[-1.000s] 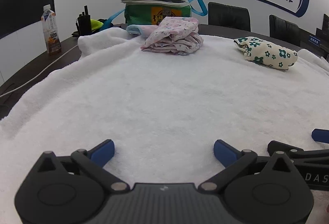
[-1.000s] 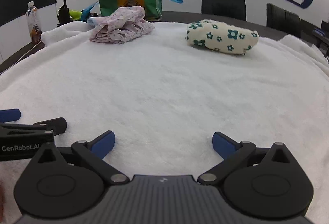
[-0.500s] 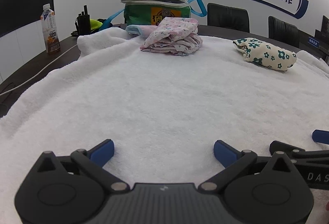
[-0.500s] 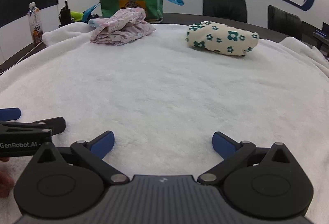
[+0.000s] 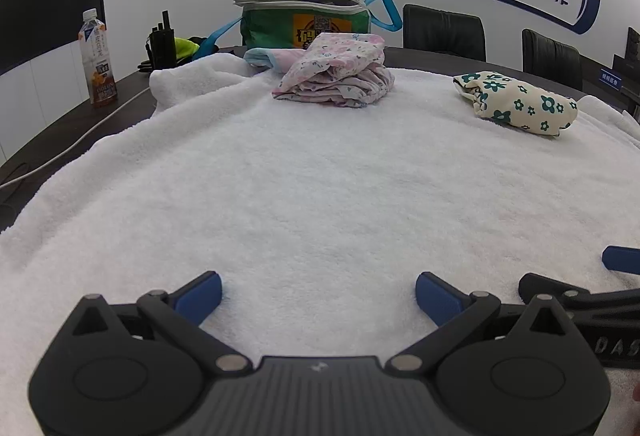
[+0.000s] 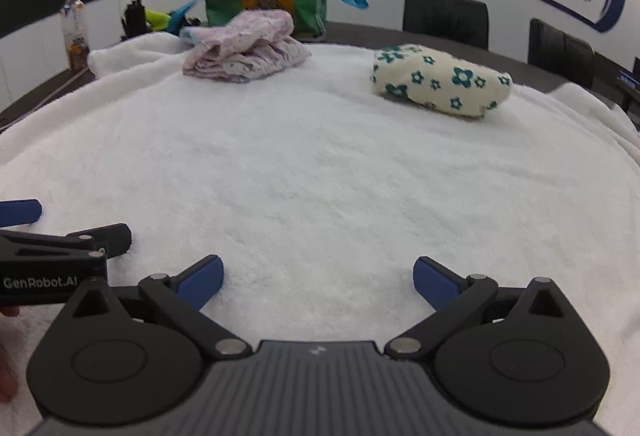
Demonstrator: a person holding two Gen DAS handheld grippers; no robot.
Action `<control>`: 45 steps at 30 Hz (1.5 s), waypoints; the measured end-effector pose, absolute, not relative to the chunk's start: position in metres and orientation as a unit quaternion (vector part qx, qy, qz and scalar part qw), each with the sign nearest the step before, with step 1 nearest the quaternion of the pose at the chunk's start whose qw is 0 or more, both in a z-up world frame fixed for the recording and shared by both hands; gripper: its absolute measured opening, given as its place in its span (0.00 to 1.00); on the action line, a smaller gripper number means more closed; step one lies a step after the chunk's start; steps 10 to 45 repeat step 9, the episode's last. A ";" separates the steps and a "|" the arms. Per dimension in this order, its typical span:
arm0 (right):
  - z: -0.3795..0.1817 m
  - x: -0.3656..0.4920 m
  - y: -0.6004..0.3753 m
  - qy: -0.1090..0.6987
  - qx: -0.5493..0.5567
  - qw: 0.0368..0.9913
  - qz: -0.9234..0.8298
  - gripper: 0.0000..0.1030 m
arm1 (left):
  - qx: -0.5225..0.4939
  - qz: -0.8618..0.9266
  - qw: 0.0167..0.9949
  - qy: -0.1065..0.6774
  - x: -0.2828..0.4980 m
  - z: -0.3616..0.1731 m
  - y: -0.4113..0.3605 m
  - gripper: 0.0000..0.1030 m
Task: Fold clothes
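Both grippers — left (image 5: 318, 286), right (image 6: 318, 276) — gape empty over the towel (image 5: 320, 196); floral bundle (image 5: 518, 102) at 1 o'clock looks folded, pink heap (image 5: 336, 76) at 12 remains.

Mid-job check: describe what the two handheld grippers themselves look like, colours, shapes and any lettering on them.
Both match. The left gripper and right gripper each have a ribbed dark grey body, two round black pivot housings, black linkage arms with silver pins, and blue ribbed finger pads. Seen side-on from the right view, the left gripper bears white lettering "GenRobot.AI"; the right gripper shows "DAS", cut off at the frame edge. No cables or sleeves are visible.
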State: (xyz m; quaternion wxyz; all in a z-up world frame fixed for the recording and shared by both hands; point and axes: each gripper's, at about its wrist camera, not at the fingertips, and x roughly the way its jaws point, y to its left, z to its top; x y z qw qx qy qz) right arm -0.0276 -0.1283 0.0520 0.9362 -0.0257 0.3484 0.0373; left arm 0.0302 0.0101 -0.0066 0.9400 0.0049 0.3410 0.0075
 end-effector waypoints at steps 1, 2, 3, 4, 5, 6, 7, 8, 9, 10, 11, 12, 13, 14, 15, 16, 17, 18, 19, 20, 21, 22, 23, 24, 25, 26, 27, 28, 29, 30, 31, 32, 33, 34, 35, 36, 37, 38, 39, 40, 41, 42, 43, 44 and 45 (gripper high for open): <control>0.051 -0.028 -0.131 0.346 -0.017 0.937 0.041 1.00 | 0.005 0.007 0.940 0.341 0.030 -0.007 0.010 1.00; 0.049 -0.028 -0.134 0.344 -0.009 0.938 0.045 1.00 | 0.005 0.007 0.940 0.341 0.030 -0.007 0.010 1.00; 0.050 -0.028 -0.134 0.344 -0.011 0.938 0.045 1.00 | 0.005 0.007 0.940 0.341 0.030 -0.007 0.010 1.00; 0.050 -0.029 -0.134 0.343 -0.012 0.938 0.046 1.00 | 0.004 0.008 0.940 0.341 0.030 -0.007 0.010 1.00; 0.050 -0.028 -0.133 0.343 -0.017 0.938 0.046 1.00 | 0.004 0.008 0.940 0.341 0.030 -0.007 0.010 1.00; 0.050 -0.028 -0.133 0.341 -0.020 0.939 0.047 1.00 | 0.004 0.008 0.940 0.341 0.030 -0.007 0.010 1.00; 0.050 -0.028 -0.134 0.341 -0.018 0.939 0.048 1.00 | 0.004 0.008 0.940 0.341 0.030 -0.007 0.010 1.00; 0.050 -0.027 -0.134 0.341 -0.017 0.939 0.050 1.00 | 0.004 0.008 0.940 0.341 0.030 -0.007 0.010 1.00; 0.049 -0.027 -0.135 0.341 -0.015 0.939 0.049 1.00 | 0.004 0.008 0.940 0.341 0.030 -0.007 0.010 1.00; 0.049 -0.027 -0.135 0.341 -0.015 0.939 0.049 1.00 | 0.004 0.008 0.940 0.341 0.030 -0.007 0.010 1.00; 0.049 -0.027 -0.135 0.341 -0.015 0.939 0.049 1.00 | 0.004 0.008 0.940 0.341 0.030 -0.007 0.010 1.00; 0.049 -0.027 -0.135 0.341 -0.015 0.939 0.049 1.00 | 0.004 0.008 0.940 0.341 0.030 -0.007 0.010 1.00; 0.049 -0.027 -0.135 0.341 -0.015 0.939 0.049 1.00 | 0.004 0.008 0.940 0.341 0.030 -0.007 0.010 1.00; 0.049 -0.027 -0.135 0.341 -0.015 0.939 0.049 1.00 | 0.004 0.008 0.940 0.341 0.030 -0.007 0.010 1.00; 0.049 -0.027 -0.135 0.341 -0.015 0.939 0.049 1.00 | 0.004 0.008 0.940 0.341 0.030 -0.007 0.010 1.00; 0.049 -0.027 -0.135 0.341 -0.015 0.939 0.049 1.00 | 0.004 0.008 0.940 0.341 0.030 -0.007 0.010 1.00; 0.049 -0.027 -0.135 0.341 -0.015 0.939 0.049 1.00 | 0.004 0.008 0.940 0.341 0.030 -0.007 0.010 1.00; 0.049 -0.027 -0.135 0.341 -0.015 0.939 0.049 1.00 | 0.004 0.008 0.940 0.341 0.030 -0.007 0.010 1.00; 0.049 -0.027 -0.135 0.341 -0.015 0.939 0.049 1.00 | 0.004 0.008 0.940 0.341 0.030 -0.007 0.010 1.00; 0.049 -0.027 -0.135 0.341 -0.015 0.939 0.049 1.00 | 0.004 0.008 0.940 0.341 0.030 -0.007 0.010 1.00; 0.049 -0.027 -0.135 0.341 -0.015 0.939 0.049 1.00 | 0.004 0.008 0.940 0.341 0.030 -0.007 0.010 1.00; 0.049 -0.027 -0.135 0.341 -0.015 0.939 0.049 1.00 | 0.004 0.008 0.940 0.341 0.030 -0.007 0.010 1.00; 0.049 -0.027 -0.135 0.341 -0.015 0.939 0.049 1.00 | 0.004 0.008 0.940 0.341 0.030 -0.007 0.010 1.00; 0.049 -0.027 -0.135 0.341 -0.015 0.939 0.049 1.00 | 0.004 0.008 0.940 0.341 0.030 -0.007 0.010 1.00; 0.049 -0.027 -0.135 0.341 -0.015 0.939 0.049 1.00 | 0.004 0.008 0.940 0.341 0.030 -0.007 0.010 1.00; 0.049 -0.027 -0.135 0.341 -0.015 0.939 0.049 1.00 | 0.004 0.008 0.940 0.341 0.030 -0.007 0.010 1.00; 0.049 -0.027 -0.135 0.341 -0.015 0.939 0.049 1.00 | 0.004 0.008 0.940 0.341 0.030 -0.007 0.010 1.00; 0.049 -0.027 -0.135 0.341 -0.015 0.939 0.049 1.00 | 0.004 0.008 0.940 0.341 0.030 -0.007 0.010 1.00; 0.049 -0.027 -0.135 0.341 -0.015 0.939 0.049 1.00 | 0.004 0.008 0.940 0.341 0.030 -0.007 0.010 1.00; 0.049 -0.027 -0.135 0.341 -0.015 0.939 0.049 1.00 | 0.004 0.008 0.940 0.341 0.030 -0.007 0.010 1.00; 0.049 -0.027 -0.135 0.341 -0.015 0.939 0.049 1.00 | 0.004 0.008 0.940 0.341 0.030 -0.007 0.010 1.00; 0.049 -0.027 -0.135 0.341 -0.015 0.939 0.049 1.00 | 0.004 0.008 0.940 0.341 0.030 -0.007 0.010 1.00; 0.049 -0.027 -0.135 0.341 -0.015 0.939 0.049 1.00 | 0.004 0.008 0.940 0.341 0.030 -0.007 0.010 1.00; 0.049 -0.027 -0.135 0.341 -0.015 0.939 0.049 1.00 | 0.004 0.008 0.940 0.341 0.030 -0.007 0.010 1.00; 0.049 -0.027 -0.135 0.341 -0.015 0.939 0.049 1.00 | 0.004 0.008 0.940 0.341 0.030 -0.007 0.010 1.00; 0.049 -0.027 -0.135 0.341 -0.015 0.939 0.049 1.00 | 0.004 0.008 0.940 0.341 0.030 -0.007 0.010 1.00; 0.049 -0.027 -0.135 0.341 -0.015 0.939 0.049 1.00 | 0.004 0.008 0.940 0.341 0.030 -0.007 0.010 1.00; 0.049 -0.027 -0.135 0.341 -0.015 0.939 0.049 1.00 | 0.004 0.008 0.940 0.341 0.030 -0.007 0.010 1.00; 0.049 -0.027 -0.135 0.341 -0.015 0.939 0.049 1.00 | 0.004 0.008 0.940 0.341 0.030 -0.007 0.010 1.00; 0.049 -0.027 -0.135 0.341 -0.015 0.939 0.049 1.00 | 0.004 0.008 0.940 0.341 0.030 -0.007 0.010 1.00; 0.049 -0.027 -0.135 0.341 -0.015 0.939 0.049 1.00 | 0.004 0.008 0.940 0.341 0.030 -0.007 0.010 1.00; 0.049 -0.027 -0.135 0.341 -0.015 0.939 0.049 1.00 | 0.004 0.008 0.940 0.341 0.030 -0.007 0.010 1.00; 0.049 -0.027 -0.135 0.341 -0.015 0.939 0.049 1.00 | 0.004 0.008 0.940 0.341 0.030 -0.007 0.010 1.00; 0.049 -0.027 -0.135 0.341 -0.015 0.939 0.049 1.00 | 0.004 0.008 0.940 0.341 0.030 -0.007 0.010 1.00; 0.049 -0.027 -0.135 0.341 -0.015 0.939 0.049 1.00 | 0.004 0.008 0.940 0.341 0.030 -0.007 0.010 1.00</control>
